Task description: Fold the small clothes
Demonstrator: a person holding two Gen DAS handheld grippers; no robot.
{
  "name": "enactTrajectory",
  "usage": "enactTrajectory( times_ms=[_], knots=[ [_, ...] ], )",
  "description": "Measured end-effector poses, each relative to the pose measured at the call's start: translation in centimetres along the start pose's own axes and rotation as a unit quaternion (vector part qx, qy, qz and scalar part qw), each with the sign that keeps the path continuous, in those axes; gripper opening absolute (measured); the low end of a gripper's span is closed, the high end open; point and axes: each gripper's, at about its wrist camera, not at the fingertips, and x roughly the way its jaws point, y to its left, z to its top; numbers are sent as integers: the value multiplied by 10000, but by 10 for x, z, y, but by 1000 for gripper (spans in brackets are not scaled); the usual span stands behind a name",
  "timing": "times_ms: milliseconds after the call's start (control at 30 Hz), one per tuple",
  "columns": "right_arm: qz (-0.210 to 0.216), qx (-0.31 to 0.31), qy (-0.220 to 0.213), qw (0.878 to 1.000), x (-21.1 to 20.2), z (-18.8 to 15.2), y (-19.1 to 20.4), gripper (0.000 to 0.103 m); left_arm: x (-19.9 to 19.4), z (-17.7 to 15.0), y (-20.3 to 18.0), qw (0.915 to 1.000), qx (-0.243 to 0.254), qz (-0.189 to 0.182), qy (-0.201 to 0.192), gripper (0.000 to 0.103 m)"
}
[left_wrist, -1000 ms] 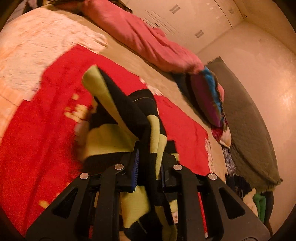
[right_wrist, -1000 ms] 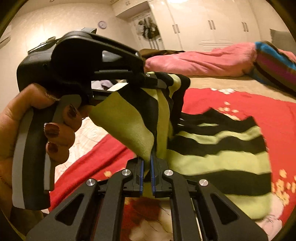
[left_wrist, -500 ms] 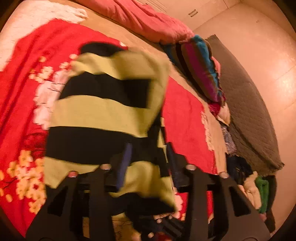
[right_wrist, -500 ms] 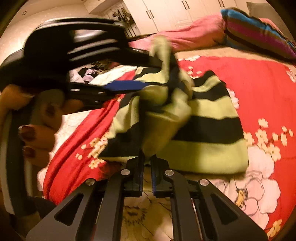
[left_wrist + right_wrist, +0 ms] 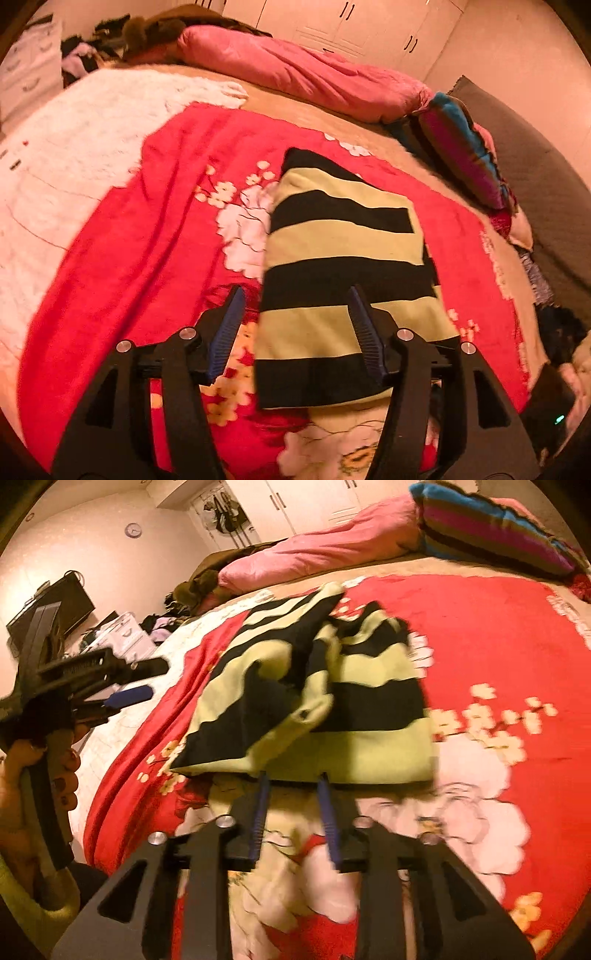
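Blur softens much of both views, so fine detail is unreliable. At far left of the right wrist view, my left gripper point(image 5: 142, 681) shows only partly, its jaws spread wide and empty, my hand point(image 5: 40, 775) cut by the frame edge. Centre, the striped garment point(image 5: 343, 280) lies on the red floral blanket point(image 5: 147, 229); its near layers are bunched and I cannot tell how they are folded. My right gripper point(image 5: 293, 786) stands partly open, holding nothing, its tips just at the garment's near hem.
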Motion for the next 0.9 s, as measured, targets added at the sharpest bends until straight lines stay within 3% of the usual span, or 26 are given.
enactTrajectory(
  times_ms=[133,400,633,767,900],
  knots=[
    [-221,140,-237,9994,-18,9,-13,34,-2,-2,0,9996,169,196,-105,59],
    [-225,324,-396,9984,-28,53,-30,63,-3,-4,7,9977,348,541,-226,69],
    [683,1033,170,9922,14,103,-42,74,7,-10,19,9973,263,651,-216,77],
    [806,1167,616,9880,55,126,-41,76,16,-18,21,9976,306,589,-213,77],
    [1168,1548,1055,9753,91,134,-47,75,26,-26,20,9985,323,434,-119,77]
  ],
)
